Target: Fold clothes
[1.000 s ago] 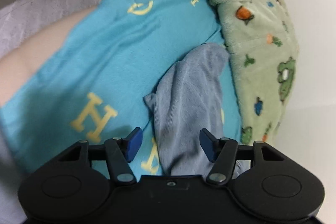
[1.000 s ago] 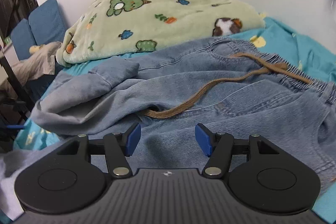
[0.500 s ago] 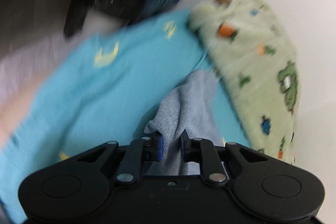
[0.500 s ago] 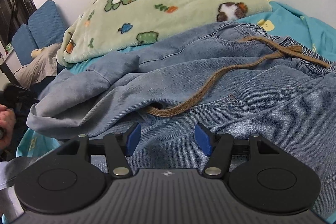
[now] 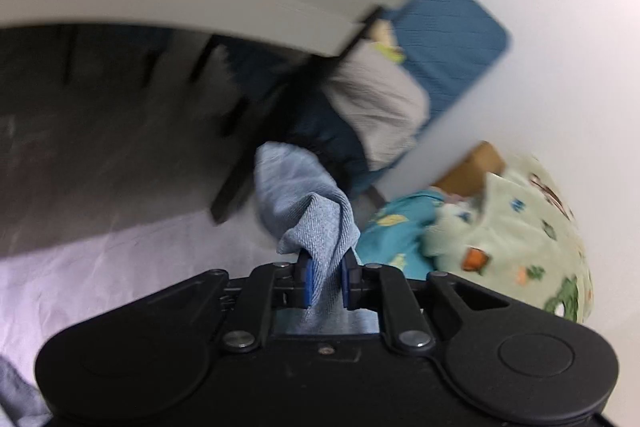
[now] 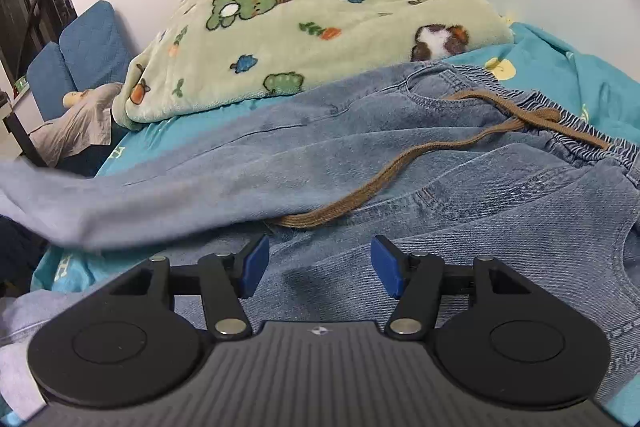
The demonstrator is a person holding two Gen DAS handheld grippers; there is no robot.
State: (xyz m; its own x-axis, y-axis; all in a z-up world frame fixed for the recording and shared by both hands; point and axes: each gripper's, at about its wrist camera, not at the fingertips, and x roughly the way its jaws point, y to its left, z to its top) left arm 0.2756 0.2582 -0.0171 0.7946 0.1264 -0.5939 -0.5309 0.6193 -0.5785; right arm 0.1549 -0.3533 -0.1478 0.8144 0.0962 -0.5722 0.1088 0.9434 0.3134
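Jeans [image 6: 460, 195] fill the middle and right of my right-hand view, spread over the teal sheet [image 6: 560, 67], with the brown drawstring [image 6: 400, 175] running diagonally across them. My right gripper [image 6: 316, 269] sits at the bottom centre, its blue pads spread apart above the denim, pinching nothing. One pant leg [image 6: 120, 203] stretches off toward the left edge. In my left-hand view, my left gripper [image 5: 325, 285] at lower centre is pressed together on that pant leg's end, which bunches up just above the pads. The green blanket [image 6: 300, 31] lies behind.
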